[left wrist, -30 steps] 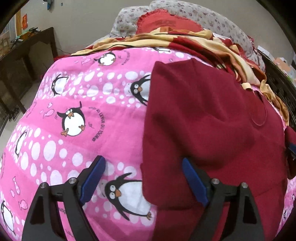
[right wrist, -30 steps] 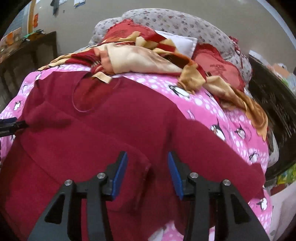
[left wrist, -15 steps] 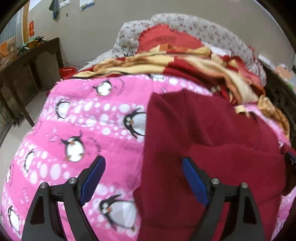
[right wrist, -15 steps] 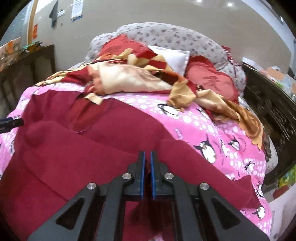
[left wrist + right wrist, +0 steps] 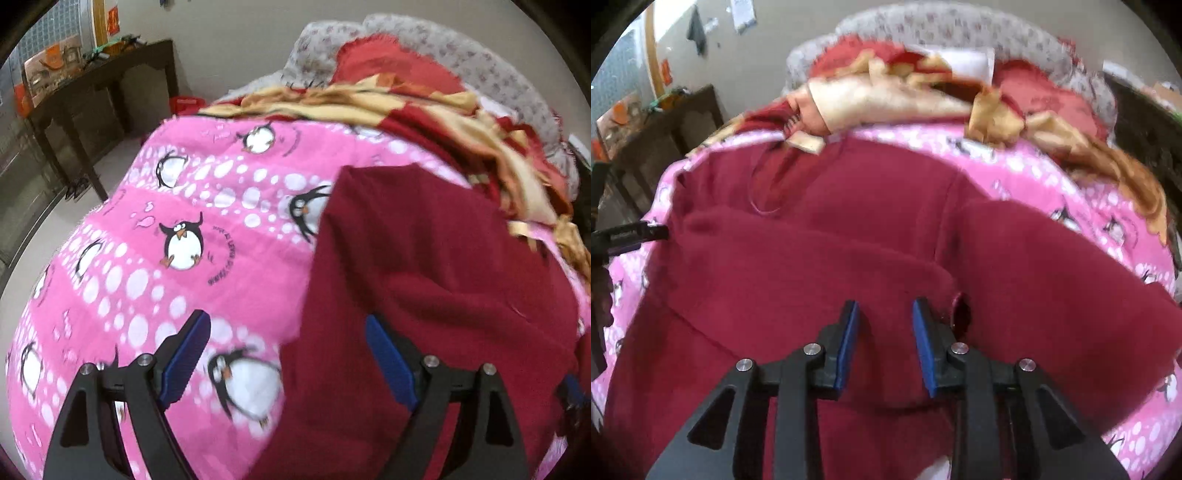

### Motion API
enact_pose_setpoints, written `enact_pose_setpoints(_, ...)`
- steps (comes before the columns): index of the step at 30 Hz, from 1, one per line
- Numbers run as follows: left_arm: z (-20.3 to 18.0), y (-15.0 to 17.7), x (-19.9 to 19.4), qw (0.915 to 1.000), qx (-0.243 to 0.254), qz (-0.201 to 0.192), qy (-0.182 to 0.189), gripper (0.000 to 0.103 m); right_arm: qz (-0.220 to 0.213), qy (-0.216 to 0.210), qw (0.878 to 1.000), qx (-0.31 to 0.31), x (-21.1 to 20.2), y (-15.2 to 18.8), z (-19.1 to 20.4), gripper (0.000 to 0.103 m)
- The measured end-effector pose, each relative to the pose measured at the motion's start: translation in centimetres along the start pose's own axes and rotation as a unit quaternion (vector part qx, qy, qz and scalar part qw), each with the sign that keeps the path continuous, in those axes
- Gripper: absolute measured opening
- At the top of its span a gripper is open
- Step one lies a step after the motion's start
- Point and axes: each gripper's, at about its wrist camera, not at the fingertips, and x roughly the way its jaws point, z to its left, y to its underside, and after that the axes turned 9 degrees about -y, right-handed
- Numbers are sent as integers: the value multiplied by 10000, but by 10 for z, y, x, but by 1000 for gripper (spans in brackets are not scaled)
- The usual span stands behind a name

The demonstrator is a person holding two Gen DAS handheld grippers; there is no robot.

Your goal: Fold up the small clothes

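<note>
A dark red sweater [image 5: 424, 280] lies spread on the pink penguin blanket [image 5: 177, 236], with one sleeve folded across its body. In the right wrist view the sweater [image 5: 820, 266] fills the middle, its other sleeve [image 5: 1052, 280] stretched out to the right. My left gripper [image 5: 288, 343] is open and empty, straddling the sweater's left edge. My right gripper [image 5: 884, 325] is open a little, empty, just above the folded sleeve's cuff. The left gripper's tip [image 5: 631, 234] shows at the sweater's left side.
A crumpled red and yellow cloth [image 5: 406, 107] and grey patterned pillows [image 5: 960, 33] lie at the head of the bed. A dark wooden table [image 5: 92, 92] stands left of the bed. Dark furniture [image 5: 1145, 122] stands on the right.
My right gripper closed on the sweater half a second ago and has now opened and let it go. My left gripper stayed open and shifted slightly along the sweater's left edge.
</note>
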Motion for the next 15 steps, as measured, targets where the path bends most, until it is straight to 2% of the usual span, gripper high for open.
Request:
enact_pose_setpoints(2,-5,14,-16,9997,171,-77,125,89,-402,-181,9987,239,-32,6,-6,48)
enact_pose_setpoints(5,-18,27,-34,9976,543,-272,319,89,-865,7,9932,782,-79,25,-33,65)
enact_pose_setpoints(11,-44,39,-54,9917,958,-461,718,90,-1155,514,9764,1753,-131,48,-96,71)
enact_pose_setpoints(14,-49,44,-56,9898,1092,-440,806,90,-1245,246,9611,2455,-139,51,-126,72)
enact_pose_setpoints(15,-49,47,-55,9897,1090,-405,831,90,-1366,23,9502,2801,-141,54,-137,76)
